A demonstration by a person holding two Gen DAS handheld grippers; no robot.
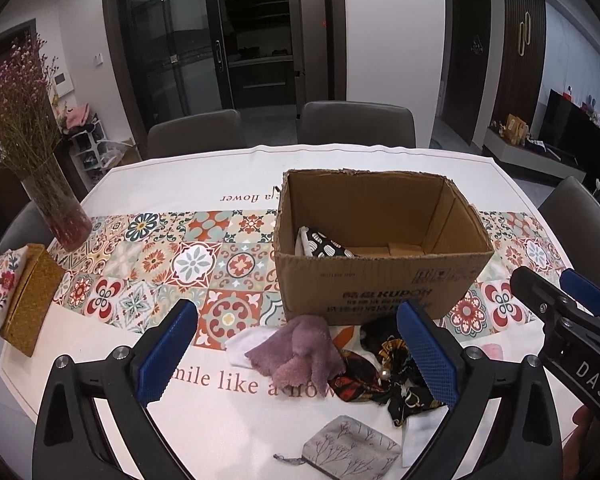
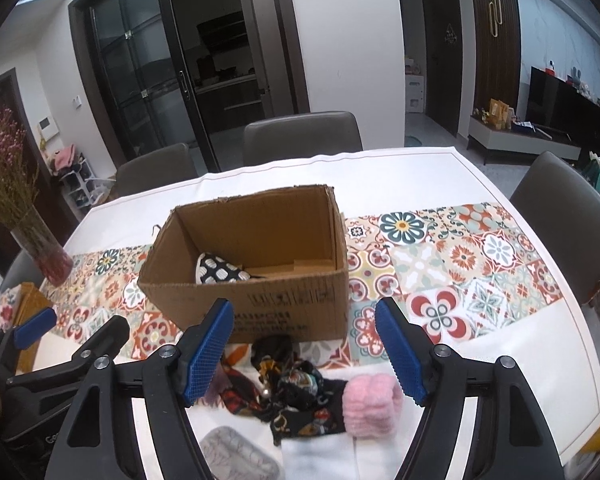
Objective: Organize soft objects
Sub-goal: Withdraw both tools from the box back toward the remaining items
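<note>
An open cardboard box [image 1: 380,276] stands on the table with a black-and-white dotted cloth [image 1: 324,245] inside; the box [image 2: 260,300] and cloth [image 2: 220,270] also show in the right wrist view. In front of it lie a purple fuzzy cloth [image 1: 300,352], a white cloth [image 1: 246,346], a dark patterned scarf [image 1: 380,376], a grey pouch [image 1: 350,446] and a pink fuzzy item [image 2: 372,406]. My left gripper [image 1: 296,356] is open above the purple cloth, empty. My right gripper [image 2: 304,356] is open above the scarf [image 2: 300,392], empty.
A glass vase of dried flowers [image 1: 58,208] and a woven tissue box [image 1: 28,300] stand at the table's left. Grey chairs [image 1: 356,124] ring the far and right sides. The patterned tablecloth [image 1: 196,260] covers the table.
</note>
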